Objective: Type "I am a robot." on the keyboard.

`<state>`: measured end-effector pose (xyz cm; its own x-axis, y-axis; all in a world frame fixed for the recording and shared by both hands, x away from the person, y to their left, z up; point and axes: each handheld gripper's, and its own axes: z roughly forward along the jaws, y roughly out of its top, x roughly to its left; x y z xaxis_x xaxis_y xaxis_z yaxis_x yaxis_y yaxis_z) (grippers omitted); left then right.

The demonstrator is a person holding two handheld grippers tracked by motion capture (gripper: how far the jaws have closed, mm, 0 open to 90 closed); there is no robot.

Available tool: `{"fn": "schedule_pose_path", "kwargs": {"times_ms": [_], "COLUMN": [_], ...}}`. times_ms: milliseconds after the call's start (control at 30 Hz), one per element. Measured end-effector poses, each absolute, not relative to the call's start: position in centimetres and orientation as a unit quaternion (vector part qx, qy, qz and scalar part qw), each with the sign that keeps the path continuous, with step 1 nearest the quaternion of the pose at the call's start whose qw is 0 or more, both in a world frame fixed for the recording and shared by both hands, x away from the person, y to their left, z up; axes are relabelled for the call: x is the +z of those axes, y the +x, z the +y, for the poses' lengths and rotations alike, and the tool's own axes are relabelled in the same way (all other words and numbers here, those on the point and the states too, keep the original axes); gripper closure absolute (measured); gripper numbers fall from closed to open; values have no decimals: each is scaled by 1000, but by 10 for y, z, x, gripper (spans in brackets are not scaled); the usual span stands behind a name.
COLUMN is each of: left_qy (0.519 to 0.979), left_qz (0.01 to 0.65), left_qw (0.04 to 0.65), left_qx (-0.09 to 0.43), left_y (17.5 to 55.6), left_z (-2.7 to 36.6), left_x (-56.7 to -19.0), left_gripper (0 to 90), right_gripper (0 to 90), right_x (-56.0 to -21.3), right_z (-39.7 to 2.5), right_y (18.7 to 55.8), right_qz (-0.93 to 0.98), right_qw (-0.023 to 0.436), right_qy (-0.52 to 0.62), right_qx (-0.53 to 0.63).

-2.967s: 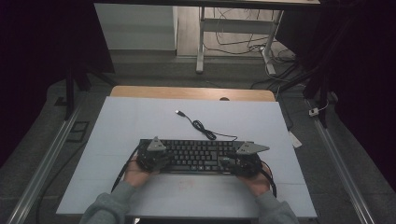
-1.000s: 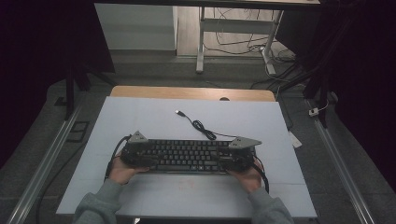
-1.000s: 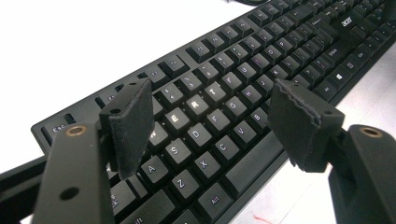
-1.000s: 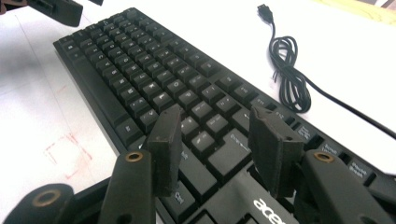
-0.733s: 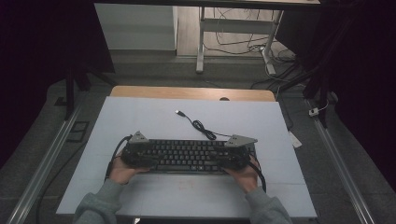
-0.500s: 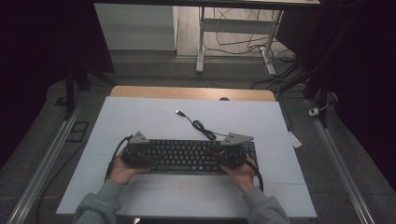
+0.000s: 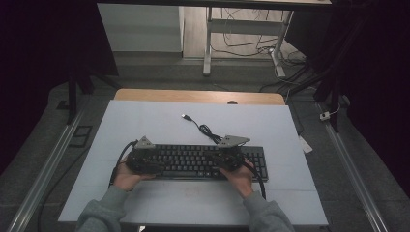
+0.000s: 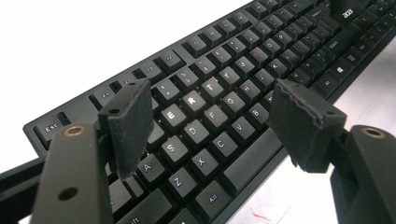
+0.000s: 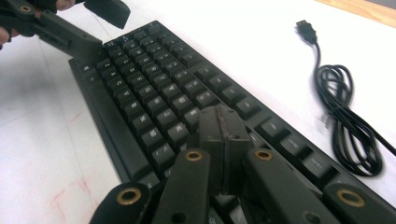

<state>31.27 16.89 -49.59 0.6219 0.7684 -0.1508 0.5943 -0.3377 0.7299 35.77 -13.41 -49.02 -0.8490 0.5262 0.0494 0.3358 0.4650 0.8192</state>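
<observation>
The black keyboard (image 7: 200, 161) lies flat at the near middle of the white table (image 7: 145, 121), its coiled cable (image 7: 205, 129) just beyond, with the left gripper (image 8: 210, 121) spread wide over its left keys and the right gripper (image 9: 220, 135) pressed shut above its right keys.

Parts of the keyboard (image 7: 203, 162) hidden or cropped

My left gripper (image 8: 210, 126) view crops its near-left keys; my closed right gripper (image 9: 219, 135) covers keys, and whether its tips touch them is unclear.

A black keyboard (image 7: 203, 162) lies flat on the table's near half, its cable (image 7: 205, 129) coiled behind.
</observation>
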Motion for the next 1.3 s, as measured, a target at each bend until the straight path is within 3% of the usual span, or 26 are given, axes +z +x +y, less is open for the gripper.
{"fn": "schedule_pose_path", "kwargs": {"times_ms": [367,1300], "left_qy": [811,814], "left_qz": [418,418], "left_qw": [393,389], "left_qx": [113,113], "left_y": [312,312], "left_z": [169,169], "left_x": [-496,-497], "left_gripper": [301,302], "right_gripper": [894,894], "right_x": [-506,-518], "right_z": [-109,-96], "right_y": [370,374], "right_qz": [867,883], "right_qw": [102,120], "right_qy": [246,236], "right_qx": [422,389]}}
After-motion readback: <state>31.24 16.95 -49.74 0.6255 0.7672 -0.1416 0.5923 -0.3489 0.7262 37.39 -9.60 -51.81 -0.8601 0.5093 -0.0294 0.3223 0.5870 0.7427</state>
